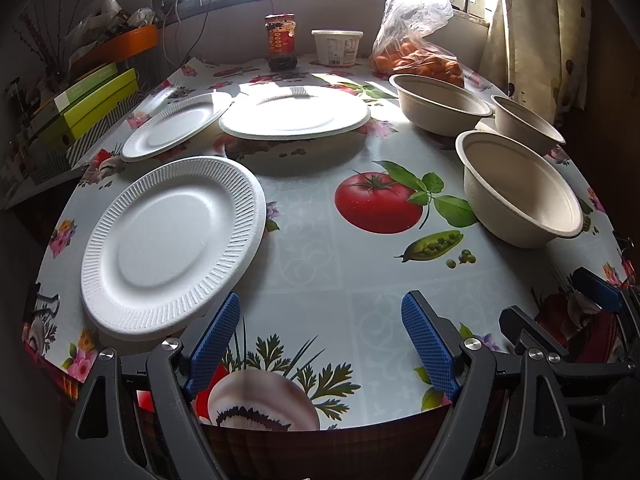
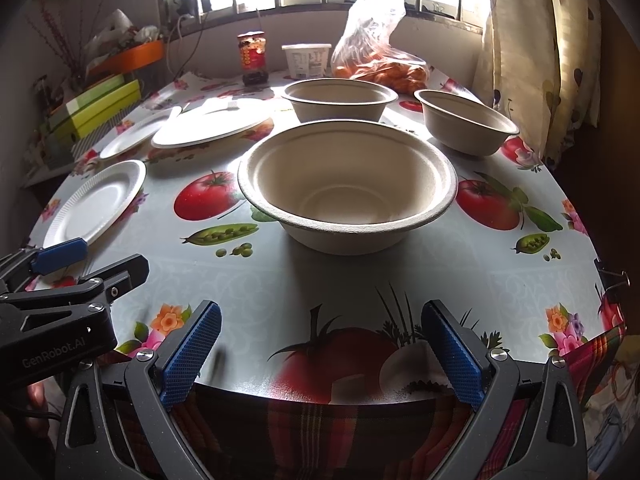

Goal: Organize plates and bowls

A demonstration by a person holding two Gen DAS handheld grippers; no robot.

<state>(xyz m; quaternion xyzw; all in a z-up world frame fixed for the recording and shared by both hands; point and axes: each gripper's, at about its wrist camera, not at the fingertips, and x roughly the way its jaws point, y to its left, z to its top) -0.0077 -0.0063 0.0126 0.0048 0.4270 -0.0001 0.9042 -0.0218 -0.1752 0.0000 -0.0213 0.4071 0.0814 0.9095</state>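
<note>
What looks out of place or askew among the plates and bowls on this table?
The large white foam plate is not flat: it rests on something hidden and shadows the tablecloth. The smaller white foam plate overlaps its edge. Nothing is spilled or damaged.

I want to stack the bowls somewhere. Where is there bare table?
Free: the middle strip between the ribbed plate and the nearest bowl, and the near edge before it. Crowded: the far end, with jar, tub and bagged oranges.

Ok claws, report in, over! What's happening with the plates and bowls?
Left claw open, empty. Right claw open, empty. Three plates, nearest, three bowls, nearest, all unstacked. Nothing blocking, over.
</note>
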